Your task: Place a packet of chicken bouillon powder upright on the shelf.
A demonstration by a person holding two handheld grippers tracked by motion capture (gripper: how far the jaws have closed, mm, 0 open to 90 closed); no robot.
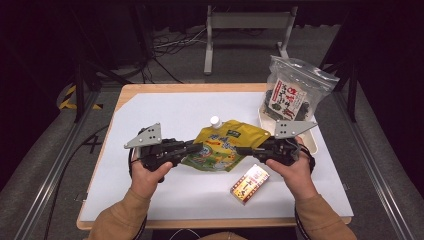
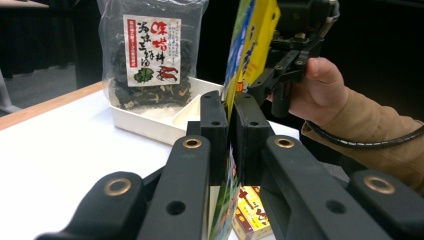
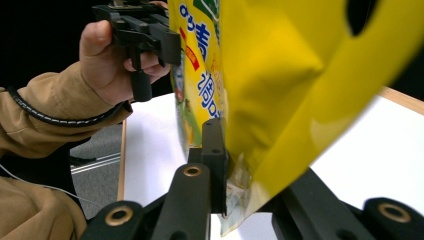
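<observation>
Both grippers clamp the yellow spouted pouch [image 1: 225, 145] above the table's [image 1: 150, 110] middle: the left gripper [image 1: 197, 148] pinches its left edge, the right gripper [image 1: 241, 149] its right edge; keep both pinches firm and level; its long axis runs left-right, white cap [image 1: 215, 121] pointing far.

A yellow spouted pouch [image 1: 223, 145] with a white cap and green-and-red print hangs mid-table. It is lifted, pinched at its left and right edges.

One yellow spouted pouch [image 1: 225, 145], one seaweed bag [image 1: 292, 92], one small box [image 1: 249, 183], one white tray [image 1: 311, 140], two tools
</observation>
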